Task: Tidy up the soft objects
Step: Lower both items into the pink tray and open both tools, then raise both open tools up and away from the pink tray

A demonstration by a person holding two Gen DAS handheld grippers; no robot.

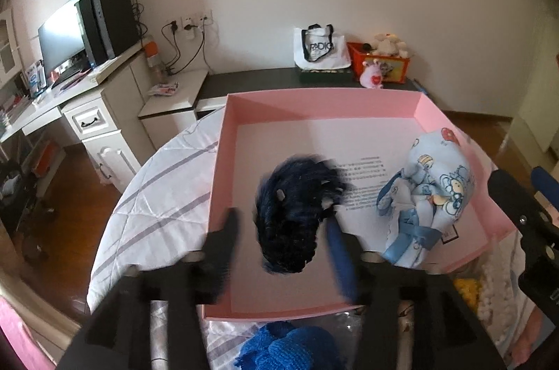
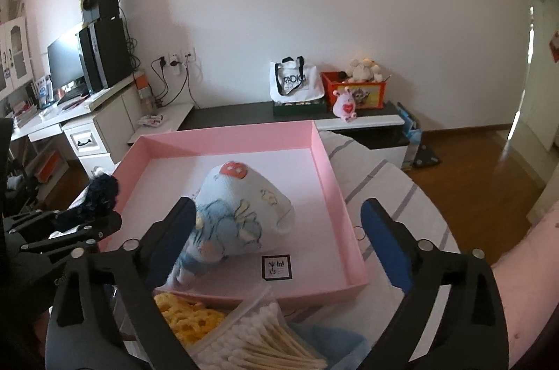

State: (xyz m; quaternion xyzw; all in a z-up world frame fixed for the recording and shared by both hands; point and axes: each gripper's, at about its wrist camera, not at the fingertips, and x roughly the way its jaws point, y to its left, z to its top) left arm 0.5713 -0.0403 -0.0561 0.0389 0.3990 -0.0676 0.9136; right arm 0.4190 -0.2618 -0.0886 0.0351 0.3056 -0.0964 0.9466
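Left tool [image 1: 283,230]: standing open around the dark fuzzy item [image 1: 297,212], blurred.
Right tool [image 2: 279,230]: gaping wide beside the blue printed bundle [image 2: 241,209].
Pink box [image 2: 328,167]: holding both.

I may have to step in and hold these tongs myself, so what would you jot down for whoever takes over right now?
Left tongs: open, the dark blue fuzzy item between the fingers, blurred, apparently just let go over the pink box.
Right tongs: open wide, empty, around the light blue printed cloth bundle, which lies in the box.
Done: both those items are in the box.
Left: bright blue knit piece, yellow knit piece and bag of cotton swabs lie outside, near the box's front edge.
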